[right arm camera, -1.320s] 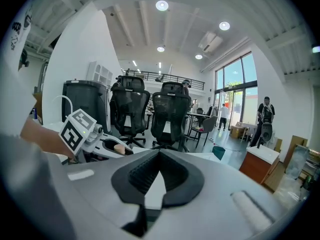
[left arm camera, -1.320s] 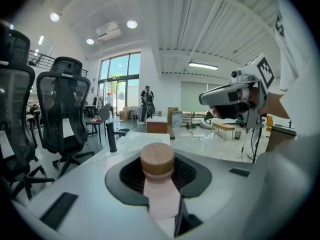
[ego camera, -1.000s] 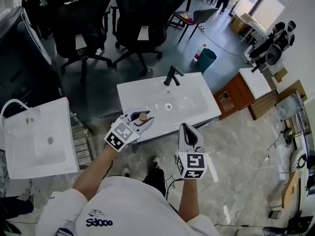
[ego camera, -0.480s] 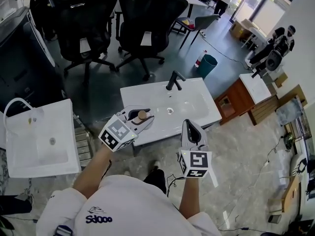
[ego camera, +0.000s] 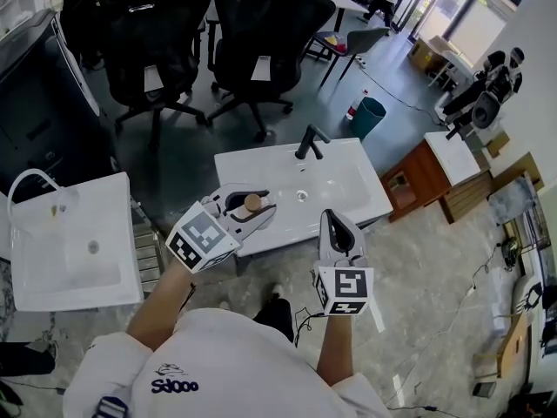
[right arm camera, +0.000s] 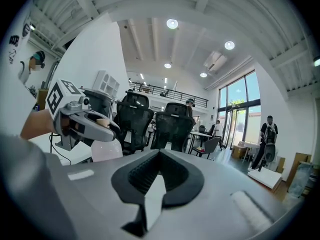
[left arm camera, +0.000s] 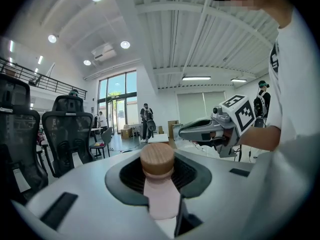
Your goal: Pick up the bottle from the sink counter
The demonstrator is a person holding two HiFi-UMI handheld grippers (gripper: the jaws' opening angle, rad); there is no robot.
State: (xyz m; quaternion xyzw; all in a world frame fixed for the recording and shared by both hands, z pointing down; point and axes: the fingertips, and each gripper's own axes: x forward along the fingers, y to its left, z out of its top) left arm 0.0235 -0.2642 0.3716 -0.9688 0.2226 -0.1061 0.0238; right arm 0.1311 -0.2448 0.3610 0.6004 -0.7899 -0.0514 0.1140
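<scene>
A pale pink bottle with a round wooden cap (ego camera: 252, 203) sits between the jaws of my left gripper (ego camera: 254, 211), which is shut on its neck and holds it in the air, off the counter. In the left gripper view the cap (left arm camera: 157, 159) stands above the dark pads and the pink neck runs down between them. From the right gripper view the bottle's body (right arm camera: 106, 150) hangs under that gripper. My right gripper (ego camera: 336, 231) hovers beside it at the counter's front edge, jaws together and empty (right arm camera: 159, 176). The white sink counter (ego camera: 357, 200) lies just beyond both.
A black faucet (ego camera: 309, 141) stands at the counter's back edge. A second white basin (ego camera: 70, 251) is at the left, a wooden cabinet (ego camera: 418, 177) at the right. Black office chairs (ego camera: 261, 33) and a teal bin (ego camera: 365, 111) stand beyond the counter.
Both grippers have risen. The left one, still gripping the bottle, has come up and slightly leftward from the counter's front edge. The right one has shifted only a little.
</scene>
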